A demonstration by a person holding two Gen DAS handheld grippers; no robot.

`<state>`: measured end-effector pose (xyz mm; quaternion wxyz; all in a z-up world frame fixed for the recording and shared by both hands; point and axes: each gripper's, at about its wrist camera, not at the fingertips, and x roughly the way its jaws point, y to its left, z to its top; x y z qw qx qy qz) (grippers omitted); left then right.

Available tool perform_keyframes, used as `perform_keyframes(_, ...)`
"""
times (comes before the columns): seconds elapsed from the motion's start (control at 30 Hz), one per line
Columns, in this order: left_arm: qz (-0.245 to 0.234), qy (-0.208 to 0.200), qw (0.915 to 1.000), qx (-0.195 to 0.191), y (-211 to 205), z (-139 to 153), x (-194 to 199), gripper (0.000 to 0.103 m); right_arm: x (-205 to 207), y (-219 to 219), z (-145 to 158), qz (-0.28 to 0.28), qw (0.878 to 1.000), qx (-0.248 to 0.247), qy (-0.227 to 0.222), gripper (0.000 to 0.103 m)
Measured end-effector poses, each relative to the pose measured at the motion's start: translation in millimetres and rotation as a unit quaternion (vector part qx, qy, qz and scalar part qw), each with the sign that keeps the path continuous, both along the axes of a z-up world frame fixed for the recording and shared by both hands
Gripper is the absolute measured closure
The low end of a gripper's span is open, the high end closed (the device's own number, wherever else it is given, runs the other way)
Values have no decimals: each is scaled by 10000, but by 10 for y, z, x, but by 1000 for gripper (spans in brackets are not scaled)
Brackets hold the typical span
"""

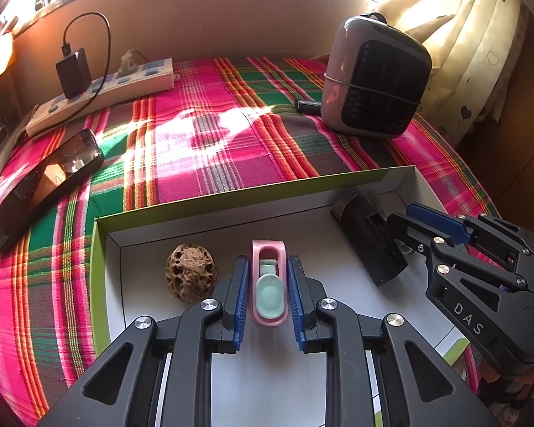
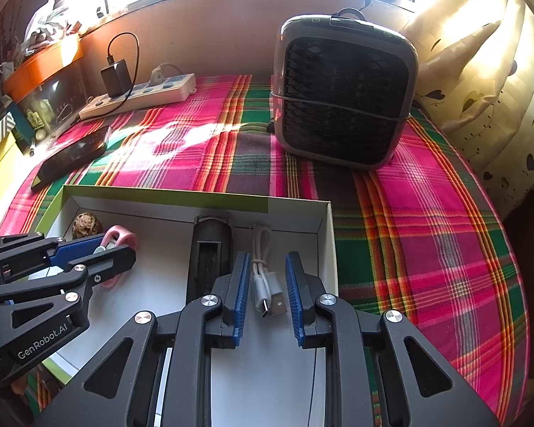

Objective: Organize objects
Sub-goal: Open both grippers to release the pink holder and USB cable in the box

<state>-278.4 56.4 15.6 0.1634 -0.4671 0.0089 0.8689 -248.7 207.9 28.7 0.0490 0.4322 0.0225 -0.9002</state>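
Sunlit plaid cloth [image 2: 427, 249] covers the bed, with a shallow white box [image 1: 302, 192] sitting on it; both grippers tilt steeply down into that box, side by side. Left gripper [image 1: 267, 286] straddles the pink clip [image 1: 268, 284], pads just off its sides, so it's loose, not squeezed; a walnut [image 1: 191, 272] sits just left. Right gripper [image 2: 267, 284] has the white USB cable [image 2: 265, 281] lying between its pads, can't tell if they pinch it; black case [image 2: 210, 252] just beside.

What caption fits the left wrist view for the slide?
Left tongs straddle a pink clip beside a walnut in the white box.
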Motion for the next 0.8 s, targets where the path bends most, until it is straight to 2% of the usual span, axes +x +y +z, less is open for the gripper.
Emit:
perform_keyframes(0.17,33,14,10000,-27,-5,-2,8,76,18,2,1,15,10000,-17,-1,79)
perform_keyframes(0.43,59,6,10000,-56,-12,0,45,71,45,-24,20,41,10000,-2,31,66)
perform_keyframes(0.8,116,46,9999,-49,-44,59,114,69,121,-27,53,13,10000,-27,90,65)
